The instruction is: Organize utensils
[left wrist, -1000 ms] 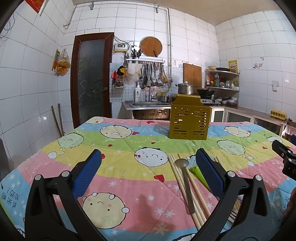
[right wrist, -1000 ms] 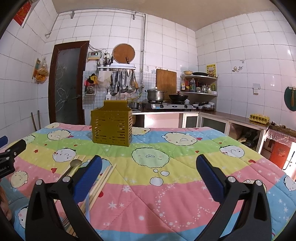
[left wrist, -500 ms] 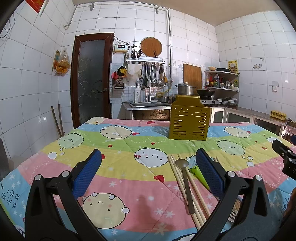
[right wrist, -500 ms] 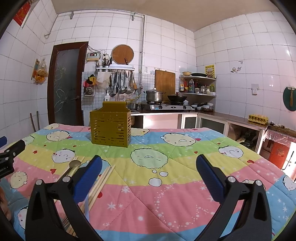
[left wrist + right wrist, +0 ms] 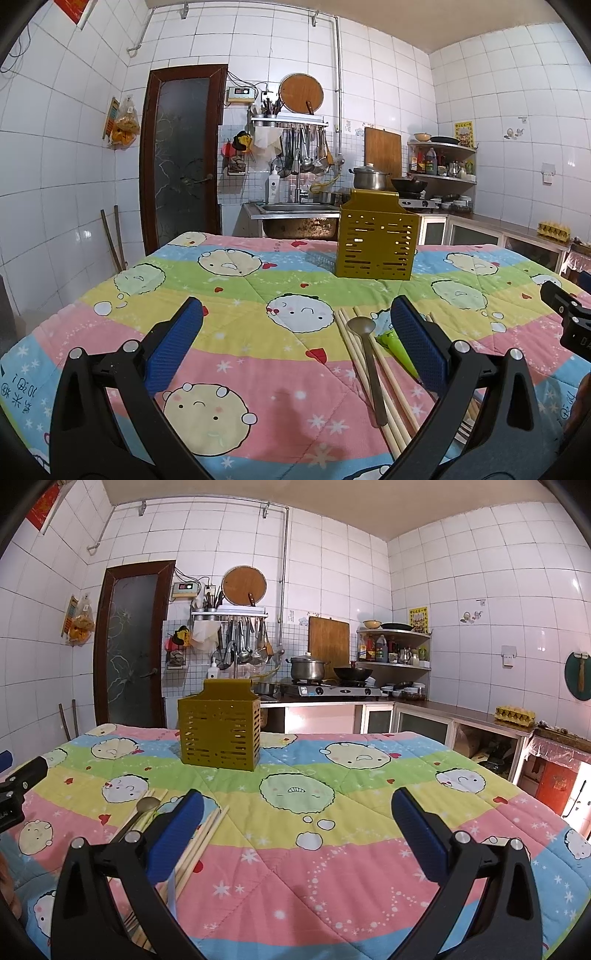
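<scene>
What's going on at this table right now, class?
A person holds a two-finger gripper in each hand over a table covered with a cartoon quilt. Both the left gripper and the right gripper are open and hold nothing. A metal spoon, wooden chopsticks and a green utensil lie loose on the quilt between the two grippers. The yellow slotted utensil holder stands upright farther back. No utensil shows above its rim, so sorting appears not to have begun.

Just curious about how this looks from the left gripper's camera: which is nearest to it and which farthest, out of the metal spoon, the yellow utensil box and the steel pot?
1. Metal spoon, lying on the quilt by its right finger.
2. Yellow utensil box, standing mid-table.
3. Steel pot, on the back counter.
</scene>
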Demonstrator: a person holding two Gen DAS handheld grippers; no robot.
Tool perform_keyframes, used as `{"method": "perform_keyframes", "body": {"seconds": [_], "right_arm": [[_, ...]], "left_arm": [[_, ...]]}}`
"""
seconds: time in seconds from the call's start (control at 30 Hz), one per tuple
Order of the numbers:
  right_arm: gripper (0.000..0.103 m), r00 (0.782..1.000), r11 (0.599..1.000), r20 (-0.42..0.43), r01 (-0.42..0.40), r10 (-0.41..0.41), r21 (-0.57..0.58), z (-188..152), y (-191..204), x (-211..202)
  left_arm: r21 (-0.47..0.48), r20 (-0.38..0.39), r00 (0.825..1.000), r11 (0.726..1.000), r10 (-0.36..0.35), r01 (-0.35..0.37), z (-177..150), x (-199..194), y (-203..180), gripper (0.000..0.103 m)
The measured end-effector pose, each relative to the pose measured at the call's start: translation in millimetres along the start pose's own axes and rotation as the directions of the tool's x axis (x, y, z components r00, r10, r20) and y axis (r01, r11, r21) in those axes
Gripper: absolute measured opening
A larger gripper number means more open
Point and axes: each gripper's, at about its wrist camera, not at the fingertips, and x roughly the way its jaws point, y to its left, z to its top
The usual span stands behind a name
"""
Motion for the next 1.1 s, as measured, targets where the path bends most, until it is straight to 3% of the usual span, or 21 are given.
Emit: {"method": "perform_keyframes", "body": {"seconds": [0.87,1.1], "right_arm": [[0.099,1.000,1.000,-0.017,0.005,-0.005,0.007,0,-1,2],[0.099,0.994,1.000,-0.105,-0.008,0.009,0.011,-2,-1,14]], "left_arm": [[-0.001,-0.051,0.999,1.000,0.016,-0.016,0,8,1,0.098],[-0.012,-0.107,0.994,1.000,0.021,-0.023,1,18,3,0.098]]}}
